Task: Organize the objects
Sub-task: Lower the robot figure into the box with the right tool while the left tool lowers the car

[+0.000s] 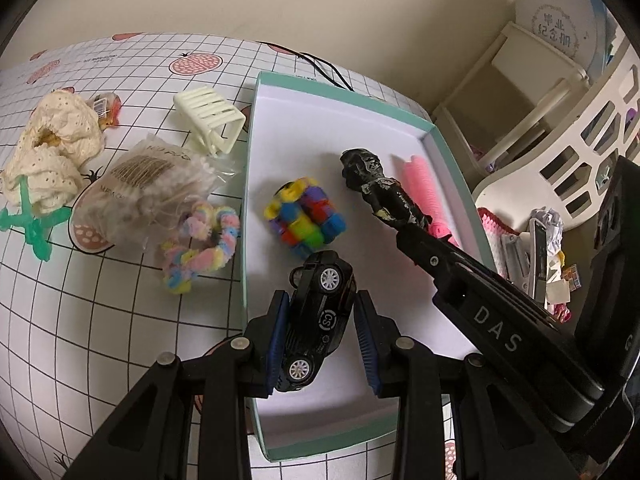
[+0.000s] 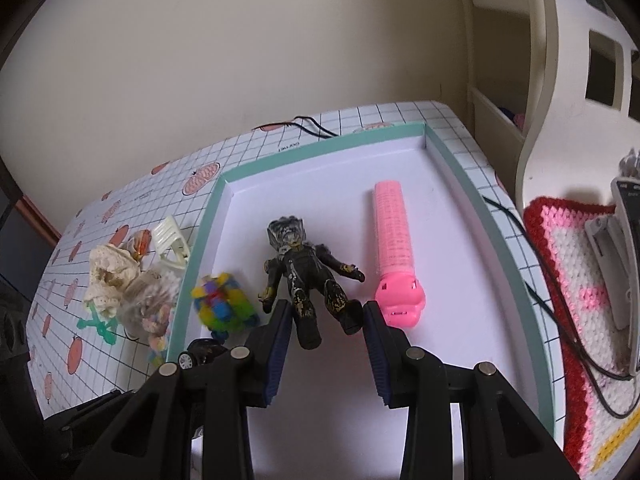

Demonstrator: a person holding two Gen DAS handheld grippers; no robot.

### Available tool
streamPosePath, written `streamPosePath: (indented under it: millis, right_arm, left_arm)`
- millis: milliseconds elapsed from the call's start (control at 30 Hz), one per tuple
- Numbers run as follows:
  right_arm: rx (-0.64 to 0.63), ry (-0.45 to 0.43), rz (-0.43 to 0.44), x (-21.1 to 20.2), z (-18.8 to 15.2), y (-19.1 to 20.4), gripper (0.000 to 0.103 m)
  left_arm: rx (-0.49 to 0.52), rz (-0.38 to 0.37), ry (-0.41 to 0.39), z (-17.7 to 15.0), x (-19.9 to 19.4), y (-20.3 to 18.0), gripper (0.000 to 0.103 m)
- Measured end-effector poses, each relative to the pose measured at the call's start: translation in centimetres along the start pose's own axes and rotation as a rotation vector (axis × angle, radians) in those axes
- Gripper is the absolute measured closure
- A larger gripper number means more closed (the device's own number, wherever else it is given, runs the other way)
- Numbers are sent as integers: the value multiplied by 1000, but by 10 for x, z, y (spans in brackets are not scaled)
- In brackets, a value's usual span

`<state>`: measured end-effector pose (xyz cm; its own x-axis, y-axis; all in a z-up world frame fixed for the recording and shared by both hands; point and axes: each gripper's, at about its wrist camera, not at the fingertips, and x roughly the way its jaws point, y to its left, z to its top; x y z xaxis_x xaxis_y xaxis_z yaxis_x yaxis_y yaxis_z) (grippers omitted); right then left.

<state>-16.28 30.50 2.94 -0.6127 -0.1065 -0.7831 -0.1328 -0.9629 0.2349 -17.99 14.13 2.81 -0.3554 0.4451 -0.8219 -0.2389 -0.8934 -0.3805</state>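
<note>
Toy car (image 1: 320,316) lies on its side inside the teal-rimmed box (image 1: 250,184), between the wide left tongs (image 1: 323,342). Right tongs (image 2: 326,344), also wide, straddle the black figure's (image 2: 308,276) legs; colourful block ball (image 1: 306,218) and pink roller (image 2: 394,248) crowd close.

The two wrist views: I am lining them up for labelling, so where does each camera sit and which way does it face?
Left wrist: sits behind the left hand-held gripper, looking down over the toy car and teal box; its own fingers and the other gripper's body show.
Right wrist: sits behind the right hand-held gripper, facing along the box toward the wall, over the dark figure; only its own fingers show.
Shared: box, figure, pink roller, colourful block toy, car.
</note>
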Motion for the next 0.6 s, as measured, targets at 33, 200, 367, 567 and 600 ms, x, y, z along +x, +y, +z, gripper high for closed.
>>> streamPosePath:
  millis: [33,200,367,567,600]
  right_arm:
    - [1,3,1,0,0,-1,64]
    - [10,21,-9,4,-1,-5,64]
    - [21,41,-19,9,-3,-9,64]
    - [12,56,-32,15,-3,-8,64]
    - [13,56,-32,15,-3,-9,64]
  left_arm:
    - [2,2,1,-1,0,-1,68]
    - [3,2,13,-2,3,-2,68]
    - [12,12,16,-3,6,-3,68]
    - [-2,-1,30,-4,5,-1,68]
    - [-2,2,31,-4,5,-1,68]
